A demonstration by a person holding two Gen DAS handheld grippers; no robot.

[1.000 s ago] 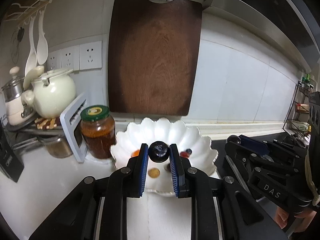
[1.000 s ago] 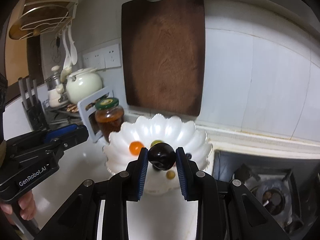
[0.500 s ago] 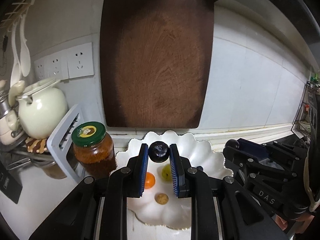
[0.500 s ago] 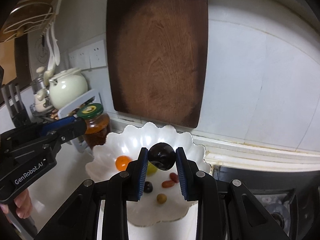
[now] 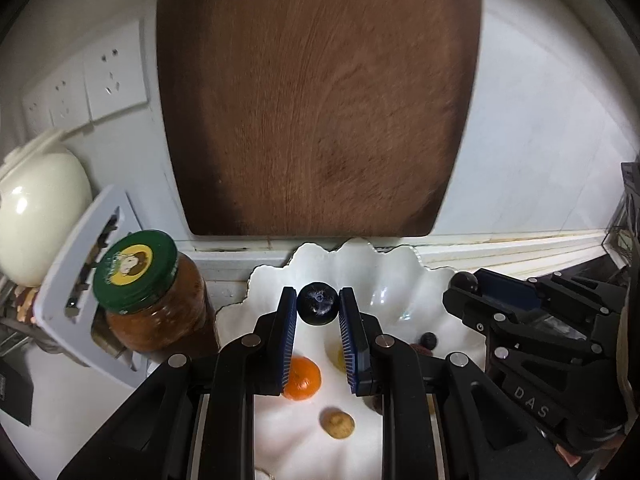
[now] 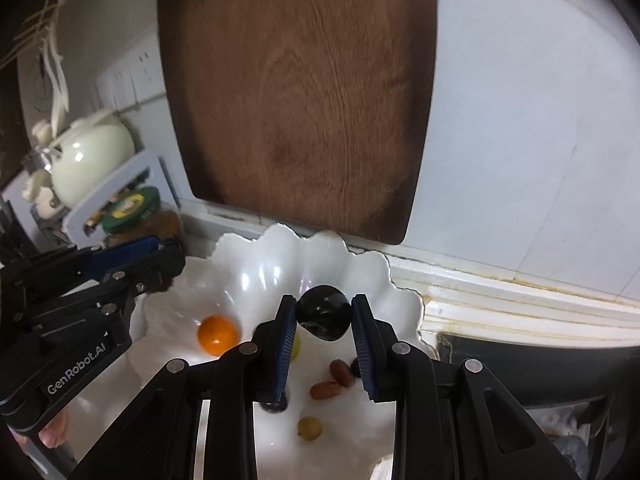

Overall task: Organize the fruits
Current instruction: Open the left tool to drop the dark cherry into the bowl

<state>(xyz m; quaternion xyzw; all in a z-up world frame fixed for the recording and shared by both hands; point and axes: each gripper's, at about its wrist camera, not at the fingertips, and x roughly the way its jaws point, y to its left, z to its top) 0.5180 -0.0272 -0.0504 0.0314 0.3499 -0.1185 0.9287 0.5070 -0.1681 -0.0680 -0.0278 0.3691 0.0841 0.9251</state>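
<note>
Left wrist view: your left claw (image 5: 318,309) grips a small dark blueberry (image 5: 317,309) above the white scalloped ceramic bowl (image 5: 400,276); next, lower and release. Right wrist view: your right claw (image 6: 324,318) clamps a glossy dark round plum (image 6: 324,317) over the same bowl; only here two reddish oblong dates (image 6: 336,380) show clearly

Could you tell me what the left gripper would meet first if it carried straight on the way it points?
Probably the far scalloped wall of the white bowl; the left gripper already holds a dark round fruit over it. Depth is uncertain.
</note>
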